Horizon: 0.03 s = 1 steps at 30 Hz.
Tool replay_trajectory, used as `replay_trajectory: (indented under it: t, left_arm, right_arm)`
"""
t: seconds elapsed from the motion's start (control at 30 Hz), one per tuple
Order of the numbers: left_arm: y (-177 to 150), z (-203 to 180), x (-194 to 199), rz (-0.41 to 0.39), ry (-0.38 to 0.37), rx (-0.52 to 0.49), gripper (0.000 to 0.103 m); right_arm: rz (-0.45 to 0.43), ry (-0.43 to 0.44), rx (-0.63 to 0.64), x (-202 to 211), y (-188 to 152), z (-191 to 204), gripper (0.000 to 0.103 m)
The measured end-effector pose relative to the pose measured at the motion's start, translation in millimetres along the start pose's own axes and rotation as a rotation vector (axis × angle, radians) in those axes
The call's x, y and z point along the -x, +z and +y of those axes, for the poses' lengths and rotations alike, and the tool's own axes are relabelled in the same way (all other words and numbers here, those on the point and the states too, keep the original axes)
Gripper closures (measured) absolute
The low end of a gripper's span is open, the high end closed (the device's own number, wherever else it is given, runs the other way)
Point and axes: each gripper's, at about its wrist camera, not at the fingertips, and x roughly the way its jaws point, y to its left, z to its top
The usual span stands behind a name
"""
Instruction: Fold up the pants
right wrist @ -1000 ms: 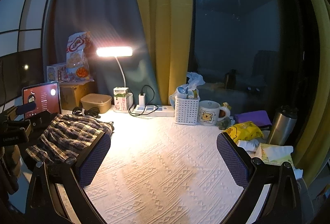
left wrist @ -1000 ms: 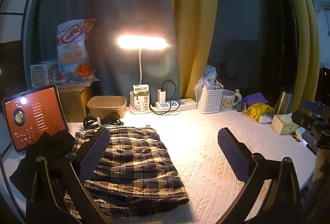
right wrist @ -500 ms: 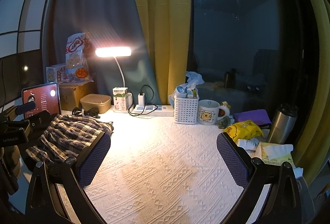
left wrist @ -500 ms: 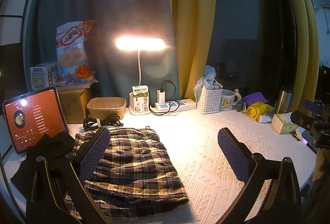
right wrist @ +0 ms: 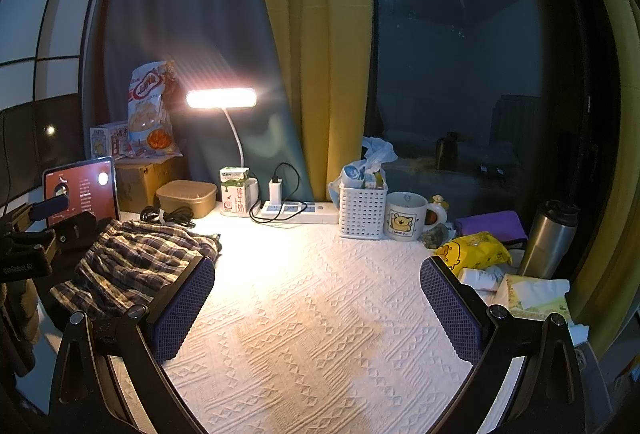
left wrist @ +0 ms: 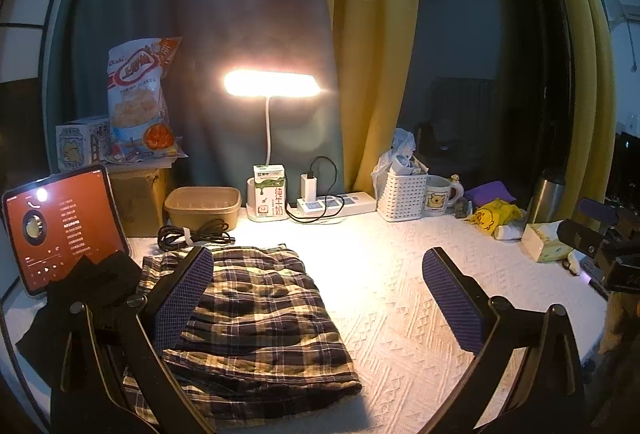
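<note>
The folded plaid pants (left wrist: pixel 256 318) lay under the left gripper (left wrist: pixel 316 298), nearer its left finger; both it and the right gripper (right wrist: pixel 316 302) gaped wide, empty.

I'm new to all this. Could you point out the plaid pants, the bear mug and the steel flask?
plaid pants (left wrist: pixel 256 310), left wrist view, middle of the folded cloth.
bear mug (right wrist: pixel 402 218), right wrist view, its printed front.
steel flask (right wrist: pixel 550 240), right wrist view, its metal body.
</note>
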Motion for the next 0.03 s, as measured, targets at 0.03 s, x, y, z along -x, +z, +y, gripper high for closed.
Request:
replay_trajectory:
  t: [0.03]
  left_arm:
    - [0.2,-0.1,0.9,-0.005,0.002,0.000,0.000]
  right_arm:
    - [-0.001,-0.001,0.000,0.1,-0.1,0.2,0.000]
